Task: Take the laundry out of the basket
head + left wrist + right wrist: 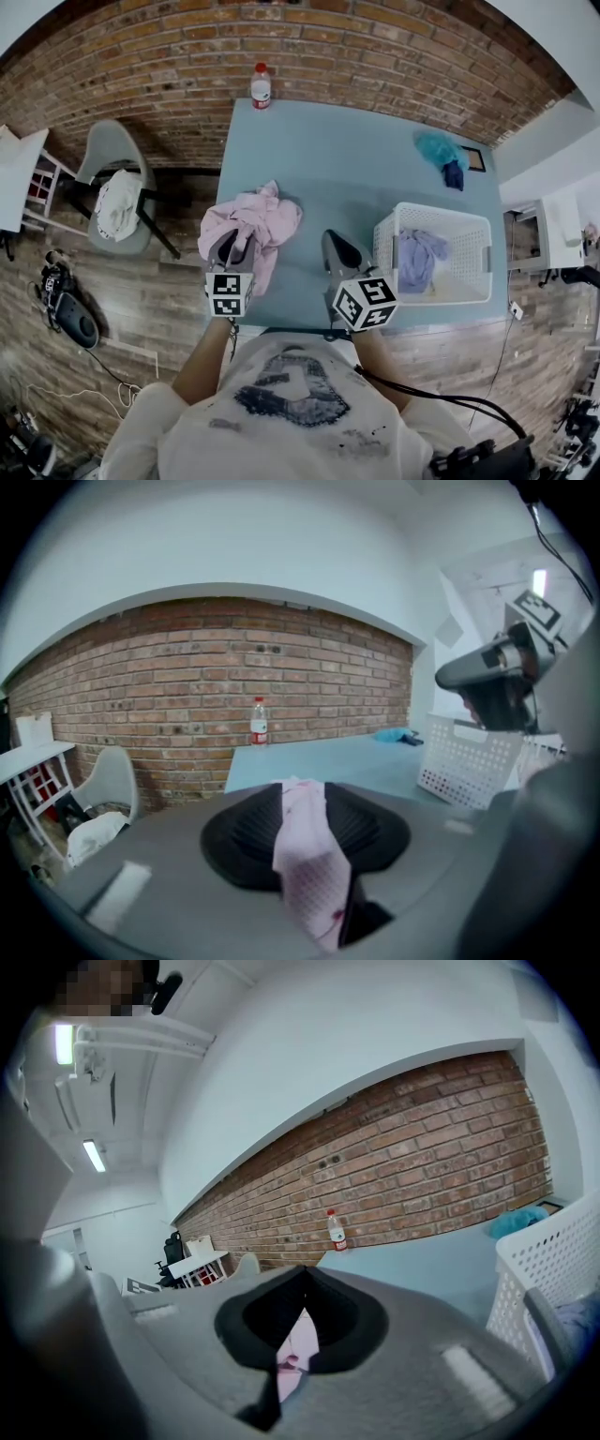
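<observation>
- The left tongs (234, 246) are clamped on a fold of the pink garment (267, 217). In the left gripper view a strip of that cloth fills the space between the two black pads and drapes down toward the camera.
- The pink garment lies crumpled on the left part of the blue counter (356, 169), outside the basket. Its near edge reaches up to the left tongs.
- The right tongs (333, 240) are pressed together with their tips meeting. They sit over bare counter between the pink garment and the basket, holding nothing.
- In the right gripper view a pale pink patch shows through the narrow gap behind the closed tips. What it is cannot be told.
- The white perforated basket (384, 246) stands upright on the right part of the counter, just beside the right tongs.
- A lavender garment (418, 257) is still in the basket, slumped against its left half. The rest of the basket floor shows pale.
- A teal cloth (436, 147) lies on the counter's far right corner with a dark blue piece (454, 174) touching its near side. Both are well apart from the basket.
- A clear bottle with a red label (261, 86) stands upright at the counter's far edge, in front of the brick wall (375, 47).
- Left of the counter, a grey chair (111, 150) carries a white cloth (117, 204) on its seat.
</observation>
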A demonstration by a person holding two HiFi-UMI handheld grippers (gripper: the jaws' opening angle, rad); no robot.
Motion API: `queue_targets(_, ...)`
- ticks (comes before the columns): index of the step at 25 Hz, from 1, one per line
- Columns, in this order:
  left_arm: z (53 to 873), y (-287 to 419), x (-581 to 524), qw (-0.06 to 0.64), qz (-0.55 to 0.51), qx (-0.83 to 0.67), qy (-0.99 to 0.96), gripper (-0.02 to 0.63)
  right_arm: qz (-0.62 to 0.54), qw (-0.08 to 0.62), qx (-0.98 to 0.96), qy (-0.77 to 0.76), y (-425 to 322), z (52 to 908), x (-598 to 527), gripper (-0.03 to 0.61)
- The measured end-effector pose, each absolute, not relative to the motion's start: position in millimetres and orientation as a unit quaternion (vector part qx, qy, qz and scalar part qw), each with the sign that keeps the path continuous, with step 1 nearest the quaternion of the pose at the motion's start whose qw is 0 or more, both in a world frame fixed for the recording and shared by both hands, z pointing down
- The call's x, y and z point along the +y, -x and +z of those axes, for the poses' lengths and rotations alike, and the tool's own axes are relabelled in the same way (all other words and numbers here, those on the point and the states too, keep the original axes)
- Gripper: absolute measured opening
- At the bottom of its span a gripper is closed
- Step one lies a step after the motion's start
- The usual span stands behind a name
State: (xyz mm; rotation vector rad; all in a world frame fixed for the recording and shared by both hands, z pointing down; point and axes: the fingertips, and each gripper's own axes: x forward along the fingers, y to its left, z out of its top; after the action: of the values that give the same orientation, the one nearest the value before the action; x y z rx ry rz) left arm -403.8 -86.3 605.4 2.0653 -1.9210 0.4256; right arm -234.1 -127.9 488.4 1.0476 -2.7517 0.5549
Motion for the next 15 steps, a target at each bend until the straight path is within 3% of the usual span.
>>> queue_targets(15, 513.5, 386.2, -73.8, 0.086, 0.1, -0.666, -0.735, 0.094, 0.17, 0.036, -0.919, -0.354, 218.1, 451.6, -110.6, -0.003)
